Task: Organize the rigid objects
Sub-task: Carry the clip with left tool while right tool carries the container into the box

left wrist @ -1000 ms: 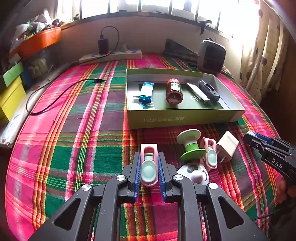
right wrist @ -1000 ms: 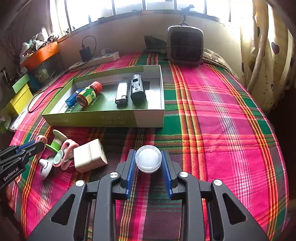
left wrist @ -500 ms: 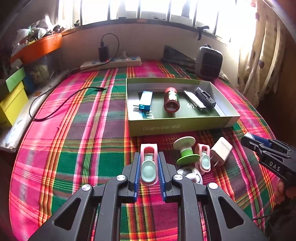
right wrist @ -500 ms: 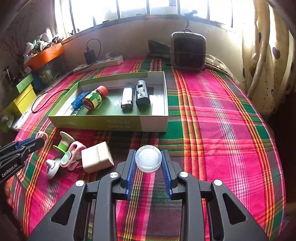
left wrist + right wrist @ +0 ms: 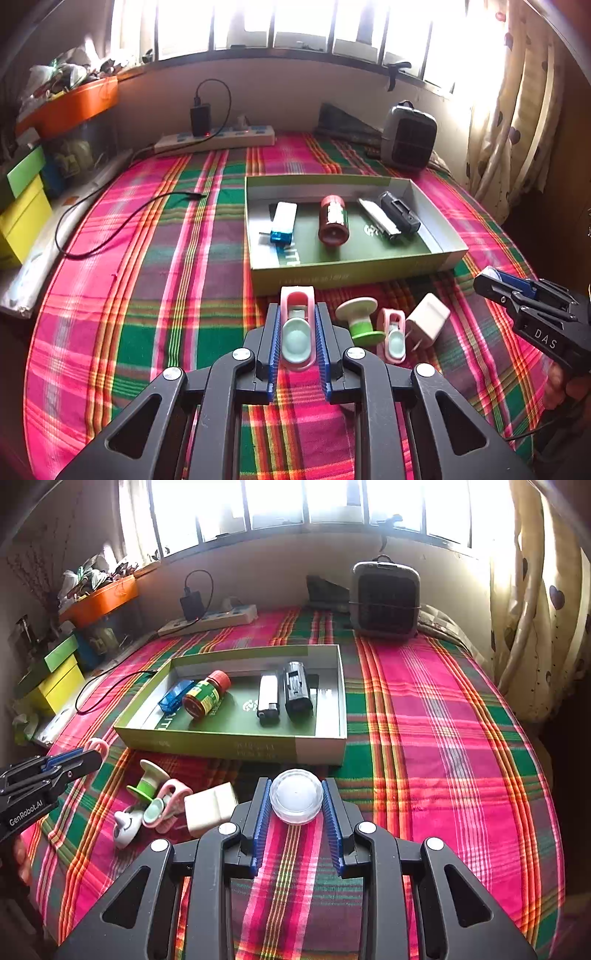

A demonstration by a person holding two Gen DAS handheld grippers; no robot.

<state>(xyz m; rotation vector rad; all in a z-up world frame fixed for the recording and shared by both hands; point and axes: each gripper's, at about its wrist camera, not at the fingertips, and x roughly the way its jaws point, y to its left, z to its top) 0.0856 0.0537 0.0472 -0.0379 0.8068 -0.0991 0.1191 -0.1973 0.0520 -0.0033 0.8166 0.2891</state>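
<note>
A plaid-covered bed (image 5: 424,716) carries a green box (image 5: 236,744) mid-frame, a heater (image 5: 386,596) and power strip (image 5: 208,620) above, small items at lower left.

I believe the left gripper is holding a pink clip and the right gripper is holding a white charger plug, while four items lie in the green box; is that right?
Not quite. The right gripper holds a round clear lid, not the charger plug; the right wrist view shows it between the fingers. The white charger plug lies on the cloth. The left gripper does hold a pink clip, and four items lie in the green box.
</note>
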